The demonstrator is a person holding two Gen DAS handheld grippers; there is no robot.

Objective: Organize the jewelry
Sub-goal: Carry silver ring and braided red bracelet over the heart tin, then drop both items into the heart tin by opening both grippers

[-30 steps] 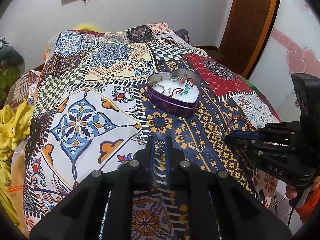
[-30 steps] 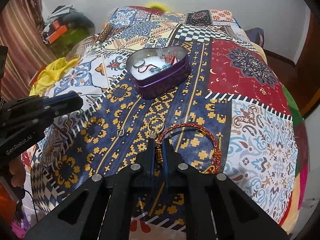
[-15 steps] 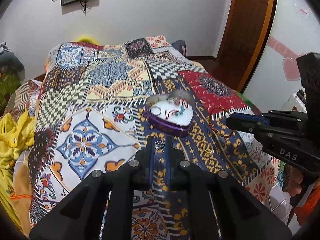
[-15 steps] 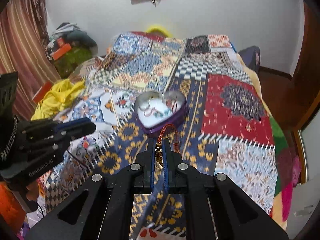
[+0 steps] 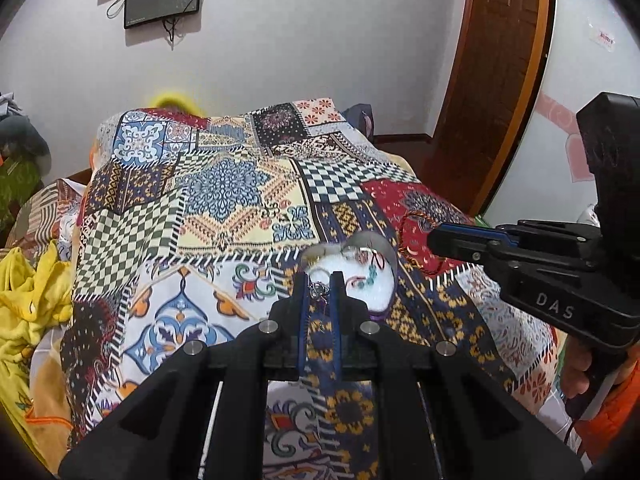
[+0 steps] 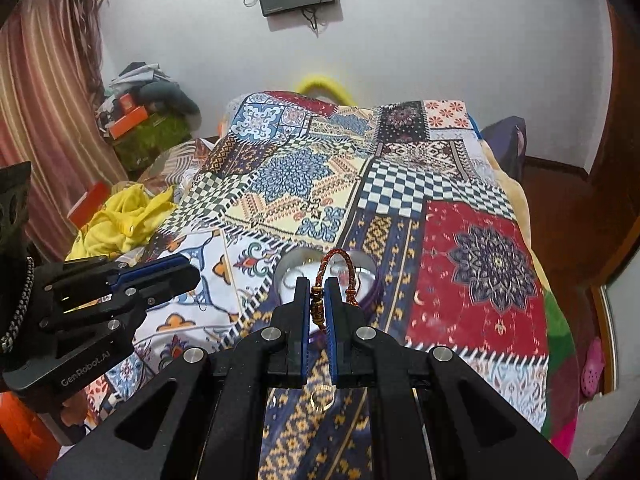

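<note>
Red braided bracelet [image 6: 333,270] sits pinched in our right tongs [image 6: 319,308] above the heart tin [image 6: 370,276]. Left tongs [image 5: 320,292] nearly closed, grip a small silver ring [image 5: 319,289]. Only our right view shows a gold ring [image 6: 322,396] on the bed [image 6: 480,280].

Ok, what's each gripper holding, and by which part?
Left gripper pinches a small silver ring at its fingertips. Right gripper clamps the red braided bracelet at its beaded clasp end; the loop stands free.
</note>
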